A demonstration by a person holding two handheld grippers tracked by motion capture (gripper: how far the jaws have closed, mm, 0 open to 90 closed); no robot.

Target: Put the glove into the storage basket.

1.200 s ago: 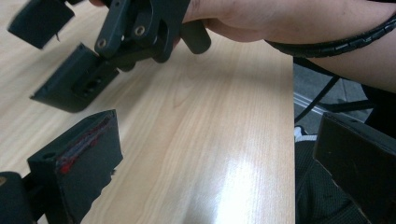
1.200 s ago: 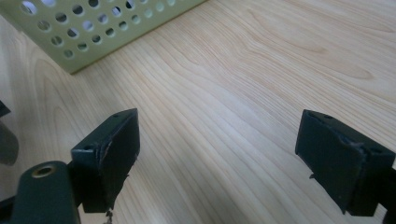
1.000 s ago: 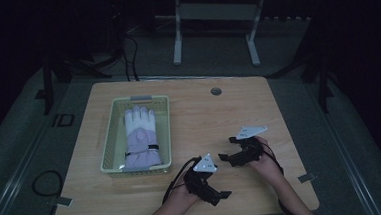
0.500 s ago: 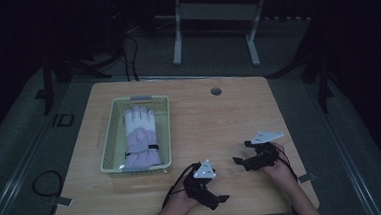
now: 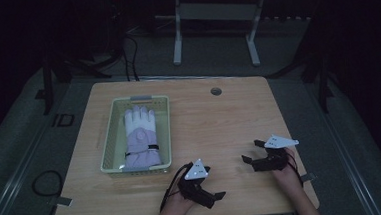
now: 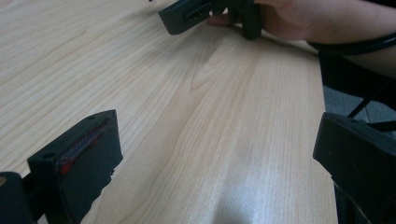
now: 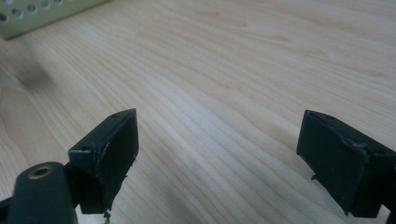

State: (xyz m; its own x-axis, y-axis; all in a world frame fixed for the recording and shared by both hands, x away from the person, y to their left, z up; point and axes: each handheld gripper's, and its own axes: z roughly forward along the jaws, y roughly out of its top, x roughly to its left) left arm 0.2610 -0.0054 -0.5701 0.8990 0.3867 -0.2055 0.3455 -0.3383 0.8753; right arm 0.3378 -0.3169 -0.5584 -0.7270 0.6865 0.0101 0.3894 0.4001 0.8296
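White-and-lilac glove (image 5: 140, 137) lies flat inside green basket (image 5: 109, 142), left-centre of frame, untouched. Over last second both tools drifted back toward lower edge of wooden surface (image 5: 214, 121): left tool (image 5: 217, 198) bottom centre, right tool (image 5: 248, 160) lower right. Both jaws wide, empty. Reads as retreat; glove likely already placed.

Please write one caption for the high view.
Two open grippers rest on the table beside a basket holding a glove.
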